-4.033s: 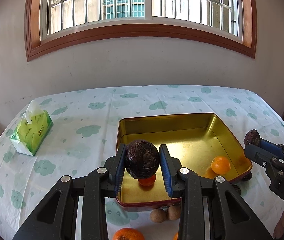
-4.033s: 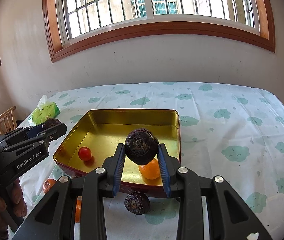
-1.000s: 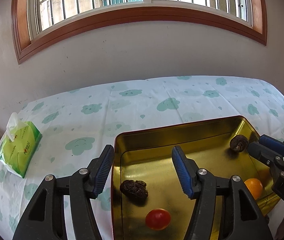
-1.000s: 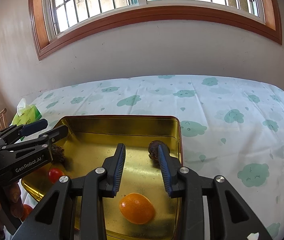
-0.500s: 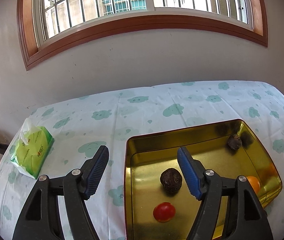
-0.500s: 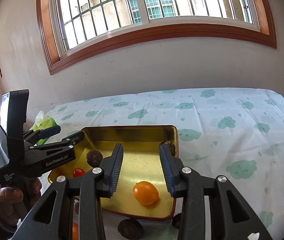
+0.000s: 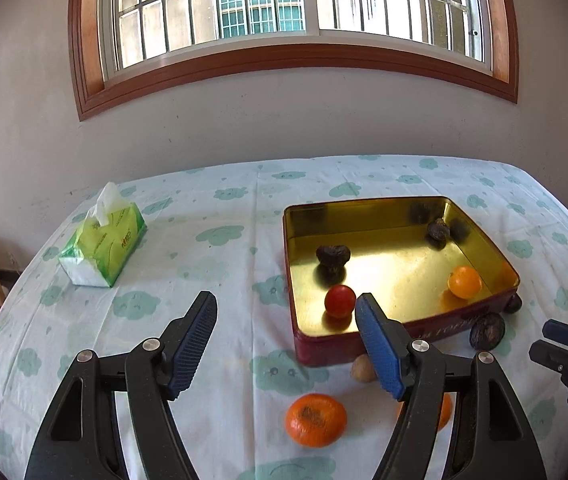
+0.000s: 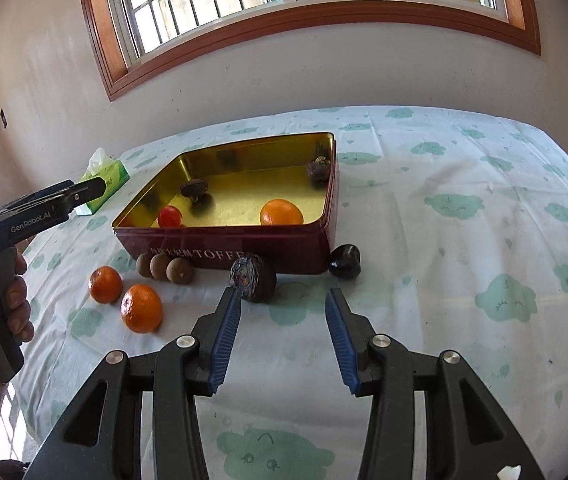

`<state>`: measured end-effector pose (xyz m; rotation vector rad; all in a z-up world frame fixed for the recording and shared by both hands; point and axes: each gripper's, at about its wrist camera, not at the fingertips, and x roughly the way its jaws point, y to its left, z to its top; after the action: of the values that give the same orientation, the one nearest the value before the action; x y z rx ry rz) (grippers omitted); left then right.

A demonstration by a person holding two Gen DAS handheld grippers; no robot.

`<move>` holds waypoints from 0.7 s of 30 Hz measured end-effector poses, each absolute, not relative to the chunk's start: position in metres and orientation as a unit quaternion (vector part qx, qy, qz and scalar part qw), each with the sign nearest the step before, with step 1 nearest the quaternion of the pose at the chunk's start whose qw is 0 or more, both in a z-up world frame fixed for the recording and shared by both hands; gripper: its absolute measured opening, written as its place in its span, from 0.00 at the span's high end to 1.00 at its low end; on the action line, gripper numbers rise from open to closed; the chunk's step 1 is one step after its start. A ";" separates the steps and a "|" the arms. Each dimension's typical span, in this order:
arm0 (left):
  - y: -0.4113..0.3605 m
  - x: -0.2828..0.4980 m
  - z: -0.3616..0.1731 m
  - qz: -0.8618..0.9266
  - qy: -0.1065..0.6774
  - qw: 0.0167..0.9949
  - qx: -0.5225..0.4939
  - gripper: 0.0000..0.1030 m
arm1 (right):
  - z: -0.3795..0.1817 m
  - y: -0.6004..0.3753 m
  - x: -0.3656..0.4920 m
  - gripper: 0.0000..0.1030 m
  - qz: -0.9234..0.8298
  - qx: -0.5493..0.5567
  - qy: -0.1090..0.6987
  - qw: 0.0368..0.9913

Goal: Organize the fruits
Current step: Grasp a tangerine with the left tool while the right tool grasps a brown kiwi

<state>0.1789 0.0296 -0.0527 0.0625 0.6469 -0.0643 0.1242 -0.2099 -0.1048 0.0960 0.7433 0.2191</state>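
**Tin part filled, more fruit waiting on the cloth**

I see the toffee tin [image 8: 243,246] on the cloud-print tablecloth [image 8: 464,220] with four pieces inside: a red tomato [image 7: 340,300] near the front left, an orange [image 7: 464,282] at the front right, one dark wrinkled fruit [image 7: 332,256] toward the back left and a second dark fruit [image 7: 438,231] in the far right corner.

Outside, against the tin's front wall, three small brown round fruits [image 8: 165,267] sit in a row. Two tangerines [image 8: 141,308] lie just in front of them. A dark passion fruit [image 8: 252,278] rests by the front wall, and another dark fruit [image 8: 344,261] sits at the tin's front right corner.

My right gripper [image 8: 281,336] hangs over the cloth with its jaws opening and nothing between them; the dark passion fruit is just beyond its left fingertip. My left gripper [image 7: 286,342] has its jaws wide apart and empty, above the cloth at the tin's left front corner.

A green tissue pack [image 7: 101,242] lies well off to the left.
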 end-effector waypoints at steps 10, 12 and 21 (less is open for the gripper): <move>0.037 0.120 -0.089 -0.112 0.362 0.925 -0.026 0.30 | -0.112 -0.195 0.144 0.54 0.120 0.040 0.373 0.919; 0.022 0.117 -0.088 -0.125 0.360 0.925 0.000 0.30 | -0.115 -0.192 0.151 0.52 0.122 0.039 0.379 0.917; -0.018 0.139 -0.089 -0.167 0.369 0.914 0.020 0.30 | -0.128 -0.186 0.175 0.51 0.116 0.053 0.403 0.907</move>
<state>0.1387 -0.0184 -0.0894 0.0411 0.7595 -0.3431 0.1746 -0.1861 -0.1283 0.1087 0.8311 0.2390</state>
